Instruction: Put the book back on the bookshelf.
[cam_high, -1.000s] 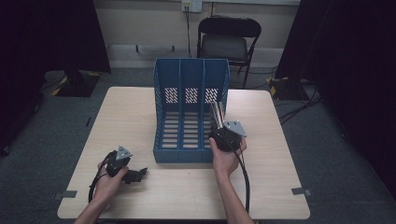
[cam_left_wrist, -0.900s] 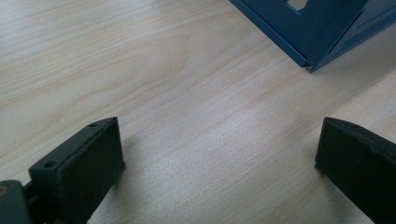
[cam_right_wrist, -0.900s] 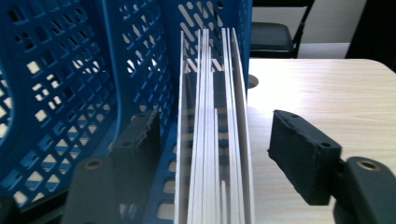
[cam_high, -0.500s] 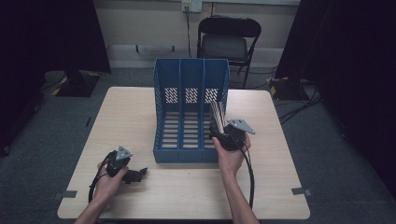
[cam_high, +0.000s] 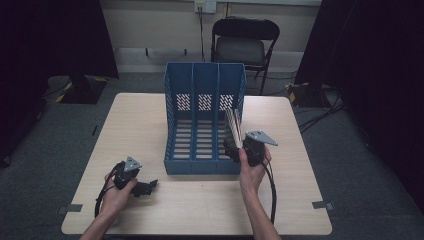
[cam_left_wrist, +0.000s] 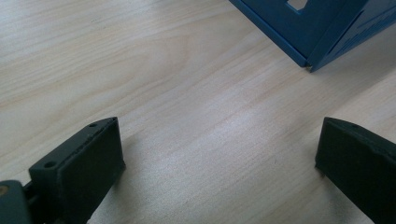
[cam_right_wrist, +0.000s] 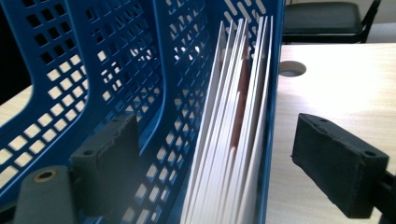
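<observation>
Dim room, pale wooden table (cam_high: 150, 120) with a blue three-slot file rack (cam_high: 204, 100) at its middle. White sheets (cam_right_wrist: 233, 130) stood upright in the rack's rightmost slot, against its outer wall. At the rack's front right corner, the right gripper (cam_right_wrist: 217, 163) had its jaws spread wide on either side of the sheets and wall, touching neither. Off the rack's front left corner, the left gripper (cam_left_wrist: 219, 163) rested low over the table, likewise spread and empty. Judged: filing appeared complete; only withdrawal remained.

booklets' (cam_right_wrist: 233, 140) lower ends cut off
</observation>
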